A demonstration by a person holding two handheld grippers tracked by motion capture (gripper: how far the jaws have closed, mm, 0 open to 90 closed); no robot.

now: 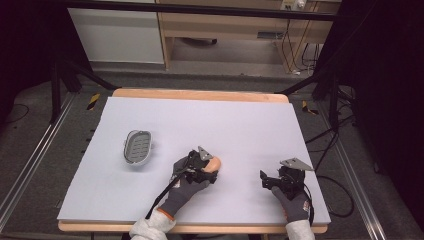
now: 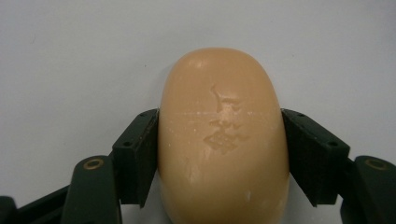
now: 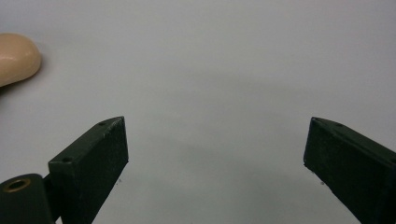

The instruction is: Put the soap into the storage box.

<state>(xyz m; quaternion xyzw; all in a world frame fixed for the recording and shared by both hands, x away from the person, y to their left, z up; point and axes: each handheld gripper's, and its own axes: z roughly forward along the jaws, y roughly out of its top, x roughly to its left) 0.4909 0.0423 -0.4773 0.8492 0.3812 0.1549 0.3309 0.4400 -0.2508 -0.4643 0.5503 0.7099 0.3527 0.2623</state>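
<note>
Two grippers on the table, both mine. My left gripper (image 1: 209,170) clamps the peach soap bar (image 2: 223,140): in the left gripper view both black jaws press flat against the bar's long sides, and the rounded end sticks out past the tips. Bar has a scuffed mark stamped on top. In the high view it sits low on the lilac table cover (image 1: 240,125), near the front middle, tip pointing right. My right gripper (image 3: 215,154) rests on the cover near the front right, jaws spread wide, nothing between them, well apart from the soap; the bar's end shows at the far left of the right gripper view. Grey soap dish (image 1: 137,147) lies left of the bar, apart from it.
</note>
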